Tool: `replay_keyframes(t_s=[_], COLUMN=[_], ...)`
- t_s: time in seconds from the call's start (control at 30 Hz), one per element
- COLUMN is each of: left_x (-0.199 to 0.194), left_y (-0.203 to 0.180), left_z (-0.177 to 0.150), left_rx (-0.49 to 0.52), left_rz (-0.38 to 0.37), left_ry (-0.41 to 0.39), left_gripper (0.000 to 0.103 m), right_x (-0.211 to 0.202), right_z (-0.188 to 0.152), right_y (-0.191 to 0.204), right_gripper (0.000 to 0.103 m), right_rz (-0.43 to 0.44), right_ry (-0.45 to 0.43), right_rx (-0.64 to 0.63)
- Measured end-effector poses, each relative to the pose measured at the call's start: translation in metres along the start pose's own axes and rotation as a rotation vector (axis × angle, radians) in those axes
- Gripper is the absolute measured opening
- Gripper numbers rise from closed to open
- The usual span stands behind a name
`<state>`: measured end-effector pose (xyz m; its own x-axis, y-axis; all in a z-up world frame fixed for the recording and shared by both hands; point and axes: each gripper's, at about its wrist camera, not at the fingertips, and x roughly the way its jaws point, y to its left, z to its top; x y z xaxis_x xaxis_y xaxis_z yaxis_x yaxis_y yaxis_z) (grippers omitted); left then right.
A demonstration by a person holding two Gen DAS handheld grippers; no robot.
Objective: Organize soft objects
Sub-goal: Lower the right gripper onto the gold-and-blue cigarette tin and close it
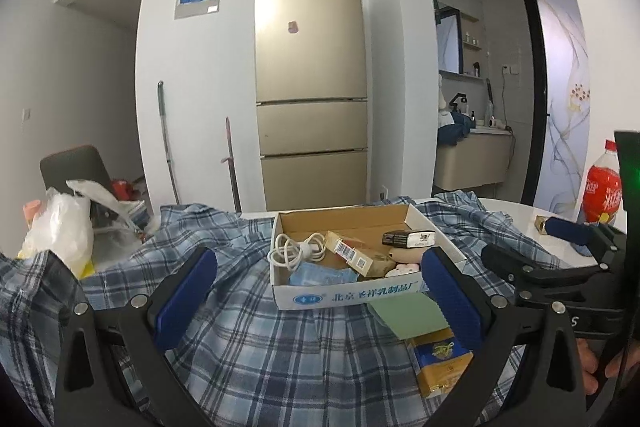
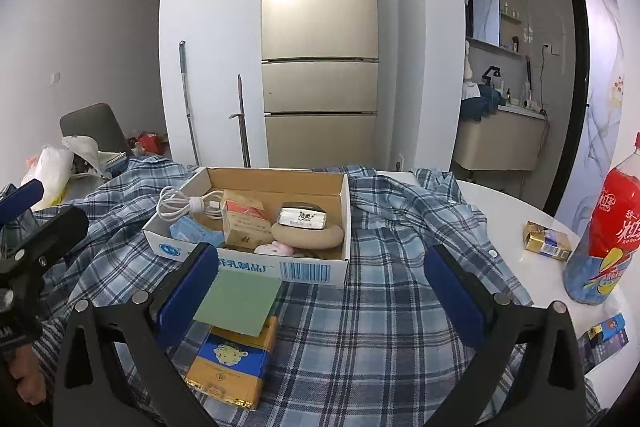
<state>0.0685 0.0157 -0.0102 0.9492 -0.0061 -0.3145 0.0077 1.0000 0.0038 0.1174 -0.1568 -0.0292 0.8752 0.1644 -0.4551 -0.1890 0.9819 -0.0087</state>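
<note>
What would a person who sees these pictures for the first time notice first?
First, the blue plaid shirt spread over the white table, with an open cardboard box of small items resting on it in the middle. A tall red drink bottle stands at the table's right edge. Both the left hand-held gripper and the right hand-held gripper are open above the shirt, holding nothing.

Both views are taken from low over the worktop, close behind each claw, and are faced toward the fridge. The cardboard box on the plaid shirt is shared, seen slightly from either side.
</note>
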Motion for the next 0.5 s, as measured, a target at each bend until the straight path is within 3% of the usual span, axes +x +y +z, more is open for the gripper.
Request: replay_keyframes(t_s=[0.17,0.5], left_x=[0.0056,0.0068], left_y=[0.0059,0.0069], left_z=[-0.0017,-0.0038], left_rx=[-0.048,-0.059], left_rz=[-0.045,-0.046], left_ry=[0.055,0.071], left_gripper=[0.103,0.103], right_x=[0.0010,0.0054], right_z=[-0.0014,-0.0029], right_y=[0.0008,0.0053], right_gripper=[0.102,0.102], right_rz=[0.001,0.023], right_ry=[0.009,0.048], right_rx=[-0.003,-0.015])
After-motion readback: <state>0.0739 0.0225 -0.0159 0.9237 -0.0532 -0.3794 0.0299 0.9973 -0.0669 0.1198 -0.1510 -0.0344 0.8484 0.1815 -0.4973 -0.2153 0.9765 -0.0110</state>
